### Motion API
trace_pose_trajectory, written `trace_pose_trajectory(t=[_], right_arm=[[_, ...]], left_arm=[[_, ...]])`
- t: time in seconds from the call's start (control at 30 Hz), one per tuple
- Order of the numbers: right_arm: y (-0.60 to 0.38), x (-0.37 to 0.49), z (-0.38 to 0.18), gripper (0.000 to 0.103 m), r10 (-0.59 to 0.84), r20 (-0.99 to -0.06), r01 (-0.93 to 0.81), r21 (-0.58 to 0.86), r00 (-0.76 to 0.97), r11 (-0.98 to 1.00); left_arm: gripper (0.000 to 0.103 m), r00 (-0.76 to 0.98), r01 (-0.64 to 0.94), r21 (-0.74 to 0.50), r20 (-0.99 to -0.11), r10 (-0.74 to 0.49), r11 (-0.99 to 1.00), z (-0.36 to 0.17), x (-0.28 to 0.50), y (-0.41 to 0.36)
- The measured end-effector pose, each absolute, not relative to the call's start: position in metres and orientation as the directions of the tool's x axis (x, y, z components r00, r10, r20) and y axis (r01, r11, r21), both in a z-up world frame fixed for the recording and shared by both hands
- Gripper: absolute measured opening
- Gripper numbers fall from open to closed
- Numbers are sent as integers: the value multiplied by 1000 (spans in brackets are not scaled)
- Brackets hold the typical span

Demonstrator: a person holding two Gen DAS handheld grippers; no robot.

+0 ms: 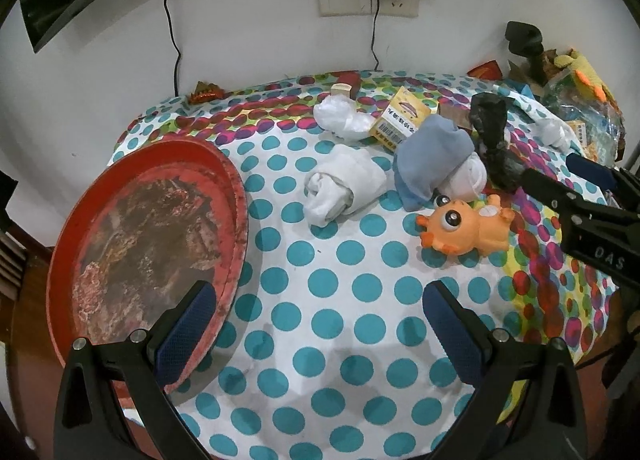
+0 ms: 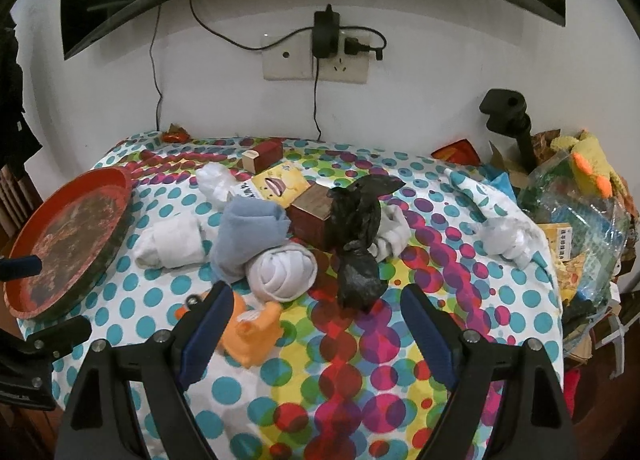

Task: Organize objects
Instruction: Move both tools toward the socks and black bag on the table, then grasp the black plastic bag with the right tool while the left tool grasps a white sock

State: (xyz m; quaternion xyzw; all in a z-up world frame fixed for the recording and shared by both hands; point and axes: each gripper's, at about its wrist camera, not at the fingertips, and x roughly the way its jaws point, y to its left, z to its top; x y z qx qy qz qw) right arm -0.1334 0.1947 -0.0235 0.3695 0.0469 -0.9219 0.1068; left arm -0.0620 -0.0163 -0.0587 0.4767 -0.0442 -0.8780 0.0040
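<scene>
Both the left claw (image 1: 316, 300) and right claw (image 2: 316, 300) gape wide, holding nothing, over the polka-dot clothed table (image 1: 340, 320). The orange rubber animal toy (image 1: 466, 225) lies right of the round red tray (image 1: 148, 248), just beside rolled white socks (image 1: 340, 187) and a crumpled black plastic bag (image 2: 356, 236).

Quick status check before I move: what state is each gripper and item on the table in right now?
Left gripper: jaws open, holding nothing.
Right gripper: jaws open, holding nothing.
Red tray: bare of items, at the table's left edge.
Orange toy: lying on its side.
White sock: rolled up.
Blue sock: folded over a white roll.
Black bag: crumpled, knotted.
Yellow box: closed, lying tilted.
</scene>
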Motion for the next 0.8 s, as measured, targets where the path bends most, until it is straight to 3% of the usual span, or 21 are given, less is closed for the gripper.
trace_pose_trajectory(t=[0.4, 0.5, 0.67, 0.73, 0.8], right_arm=[[210, -181, -48, 84, -115, -698, 201, -43, -707, -979], [213, -191, -54, 70, -123, -705, 207, -35, -698, -978], [212, -204, -66, 68, -134, -720, 222, -29, -681, -975], [212, -208, -70, 51, -145, -722, 231, -22, -677, -973], [211, -212, -74, 44, -152, -736, 243, -18, -660, -970]], left_arm=[[103, -550, -49, 100, -833, -57, -994, -70, -93, -25], [103, -556, -54, 111, -829, -62, -992, -71, -101, -25], [103, -556, -69, 119, -829, -61, -991, -76, -114, -24], [103, -550, -74, 120, -833, -59, -990, -80, -120, -24], [103, -554, -83, 129, -830, -62, -988, -82, -124, -22]])
